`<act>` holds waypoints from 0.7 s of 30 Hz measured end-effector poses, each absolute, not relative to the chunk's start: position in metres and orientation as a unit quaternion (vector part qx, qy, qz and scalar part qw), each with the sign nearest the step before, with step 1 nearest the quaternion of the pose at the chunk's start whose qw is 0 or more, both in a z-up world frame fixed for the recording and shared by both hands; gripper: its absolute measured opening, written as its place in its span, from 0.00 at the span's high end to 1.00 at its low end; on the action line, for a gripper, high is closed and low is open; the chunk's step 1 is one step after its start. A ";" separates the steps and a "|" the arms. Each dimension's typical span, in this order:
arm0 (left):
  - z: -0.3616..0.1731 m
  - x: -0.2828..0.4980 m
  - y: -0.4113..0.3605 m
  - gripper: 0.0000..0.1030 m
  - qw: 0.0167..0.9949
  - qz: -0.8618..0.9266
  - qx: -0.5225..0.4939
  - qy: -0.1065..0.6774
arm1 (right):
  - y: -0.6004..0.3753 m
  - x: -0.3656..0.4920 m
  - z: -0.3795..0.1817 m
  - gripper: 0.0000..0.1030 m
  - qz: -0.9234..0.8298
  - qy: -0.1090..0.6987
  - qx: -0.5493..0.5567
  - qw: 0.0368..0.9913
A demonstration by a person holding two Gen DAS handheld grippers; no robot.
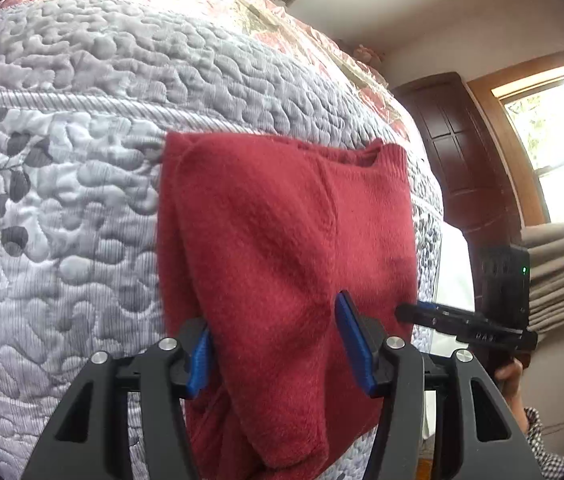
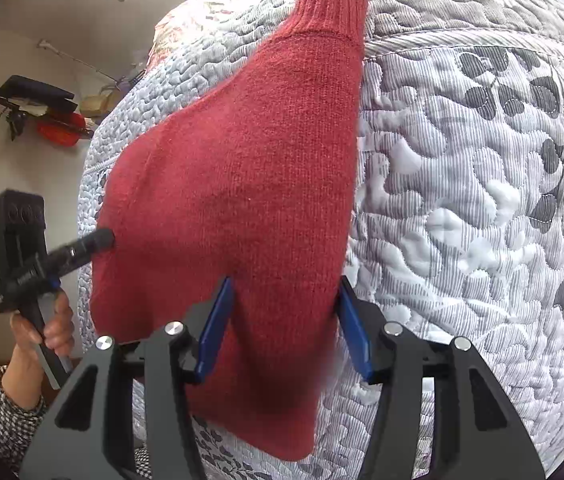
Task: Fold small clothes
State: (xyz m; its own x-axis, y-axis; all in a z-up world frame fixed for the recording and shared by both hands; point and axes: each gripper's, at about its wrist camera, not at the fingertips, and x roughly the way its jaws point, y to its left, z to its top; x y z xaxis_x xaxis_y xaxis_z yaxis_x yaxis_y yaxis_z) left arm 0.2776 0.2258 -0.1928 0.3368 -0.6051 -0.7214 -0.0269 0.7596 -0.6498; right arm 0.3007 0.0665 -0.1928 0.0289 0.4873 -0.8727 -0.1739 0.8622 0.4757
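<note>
A: Where's the garment?

B: Red knitted wool sweater (image 1: 282,248), folded, lies flat on the grey quilted leaf-print bedspread (image 1: 61,200), directly under both my claws.

A: Claw states?

B: Left gripper (image 1: 277,344) spread, blue pads either side of a raised fold. Right gripper (image 2: 286,328) spread too, straddling the sweater's near end; ribbed cuff (image 2: 330,8) far ahead of it.
</note>
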 end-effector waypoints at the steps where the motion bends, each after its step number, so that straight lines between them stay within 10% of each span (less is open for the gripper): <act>1: -0.194 0.285 0.227 0.46 0.763 -0.187 -0.298 0.543 | 0.068 0.301 -0.193 0.49 0.233 0.657 0.119 0.707; 4: -0.195 0.298 0.233 0.51 0.763 -0.176 -0.309 0.540 | 0.072 0.305 -0.197 0.49 0.229 0.657 0.116 0.709; 6: -0.194 0.302 0.234 0.75 0.769 -0.178 -0.304 0.533 | 0.075 0.305 -0.196 0.49 0.227 0.656 0.111 0.711; 13: -0.200 0.288 0.233 0.82 0.808 -0.143 -0.250 0.514 | 0.083 0.304 -0.203 0.47 0.226 0.653 0.108 0.714; 17: -0.208 0.292 0.241 0.73 0.793 -0.145 -0.265 0.528 | 0.090 0.308 -0.207 0.45 0.221 0.658 0.106 0.712; 21: -0.195 0.283 0.250 0.35 0.774 -0.162 -0.289 0.540 | 0.090 0.306 -0.197 0.45 0.220 0.653 0.092 0.719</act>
